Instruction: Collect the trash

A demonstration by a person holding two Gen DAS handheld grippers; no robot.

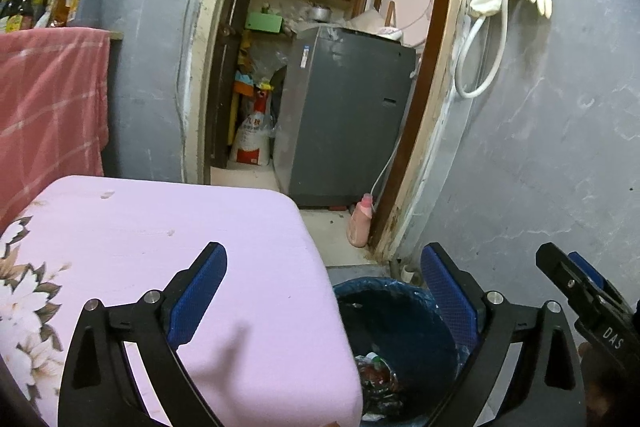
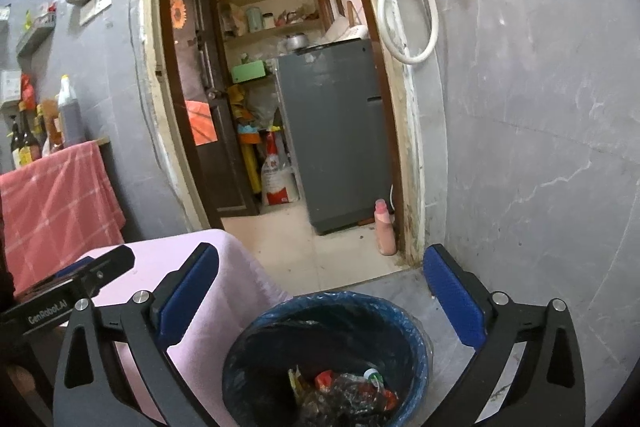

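A blue bin with a blue liner [image 2: 240,379] stands on the floor beside the pink-covered table [image 2: 224,307]. Crumpled wrappers and a bottle lie in its bottom [image 2: 348,391]. My right gripper [image 2: 320,291] is open and empty above the bin. My left gripper [image 1: 324,291] is open and empty, over the table's corner [image 1: 200,227] and the bin's rim [image 1: 360,287]. The trash in the bin also shows in the left wrist view [image 1: 378,375]. The right gripper shows at the far right of the left wrist view [image 1: 576,279].
An open doorway ahead leads to a grey fridge [image 2: 332,131], shelves and a white sack [image 2: 276,183]. A pink bottle [image 2: 385,227] stands by the door frame. A grey wall [image 2: 540,147] is on the right. A red cloth [image 2: 56,195] and bottles [image 2: 68,115] are at left.
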